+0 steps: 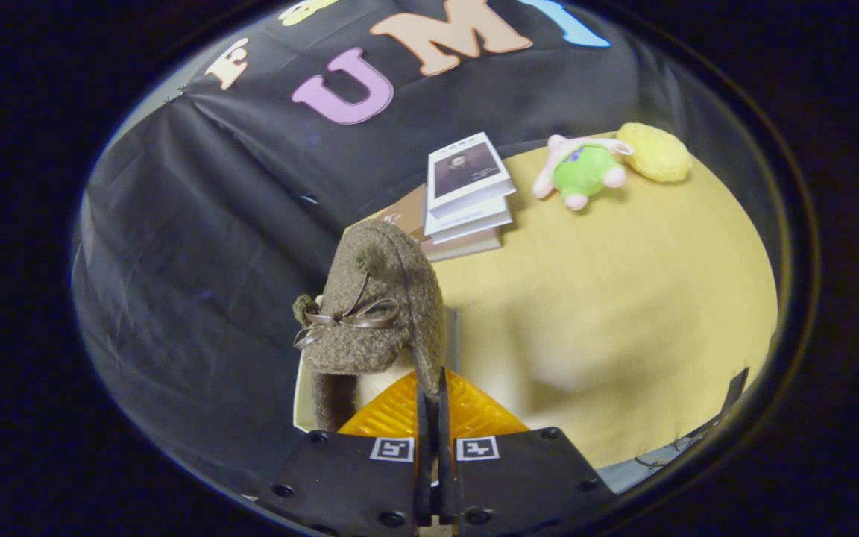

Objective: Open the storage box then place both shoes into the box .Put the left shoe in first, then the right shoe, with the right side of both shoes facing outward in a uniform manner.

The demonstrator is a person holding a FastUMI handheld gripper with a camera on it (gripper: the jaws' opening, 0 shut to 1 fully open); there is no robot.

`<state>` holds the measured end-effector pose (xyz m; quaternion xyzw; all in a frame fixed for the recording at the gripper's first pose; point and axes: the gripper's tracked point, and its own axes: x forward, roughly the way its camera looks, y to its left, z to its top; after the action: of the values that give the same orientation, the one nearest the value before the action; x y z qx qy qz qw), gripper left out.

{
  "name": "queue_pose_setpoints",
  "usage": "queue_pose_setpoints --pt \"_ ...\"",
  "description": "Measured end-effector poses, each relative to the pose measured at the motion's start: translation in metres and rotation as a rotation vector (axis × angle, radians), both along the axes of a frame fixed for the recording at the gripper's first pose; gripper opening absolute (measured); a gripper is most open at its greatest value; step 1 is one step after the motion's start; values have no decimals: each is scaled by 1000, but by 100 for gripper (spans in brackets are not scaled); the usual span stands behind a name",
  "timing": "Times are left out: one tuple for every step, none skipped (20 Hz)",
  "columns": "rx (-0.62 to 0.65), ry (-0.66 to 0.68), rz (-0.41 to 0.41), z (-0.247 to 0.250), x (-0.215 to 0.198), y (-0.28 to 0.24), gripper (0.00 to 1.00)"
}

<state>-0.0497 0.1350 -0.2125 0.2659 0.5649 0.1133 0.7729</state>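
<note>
Above yellow table (pixel 623 298), claw (pixel 433 388) clamped on fuzzy brown shoe (pixel 377 306) rim, shoe hanging lifted, toe forward.

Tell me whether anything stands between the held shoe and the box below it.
Nothing visible does. The gripper is shut on the rim of the brown fuzzy shoe, which hangs right over the white box; only part of the box's wall shows beneath it. The books and plush toys lie beyond, on the table.

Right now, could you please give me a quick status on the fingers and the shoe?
Gripper fingers shut on the fuzzy brown shoe, pinching its rim. Shoe hangs over the white box. Books and plush toys well beyond.
</note>
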Motion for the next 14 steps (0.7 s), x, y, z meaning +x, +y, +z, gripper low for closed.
queue_pose_setpoints --pt "6 -4 10 3 0 13 7" --pt "2 -13 23 4 1 23 7" --pt "1 -23 36 6 2 34 7" --pt "9 -25 46 6 1 47 7" --pt "23 -25 52 7 1 61 7" --pt "34 -22 57 6 1 73 7" --pt "35 -18 66 3 -1 84 7" --pt "24 -13 70 -3 -2 92 7" --pt "2 -5 75 -11 -4 97 7" --pt "-29 3 74 -19 -5 100 7" --pt "-68 10 72 -29 -8 101 7" --pt "-107 17 69 -38 -10 98 7" --pt "-142 29 60 -47 -13 95 7" --pt "-166 39 51 -52 -15 93 7"
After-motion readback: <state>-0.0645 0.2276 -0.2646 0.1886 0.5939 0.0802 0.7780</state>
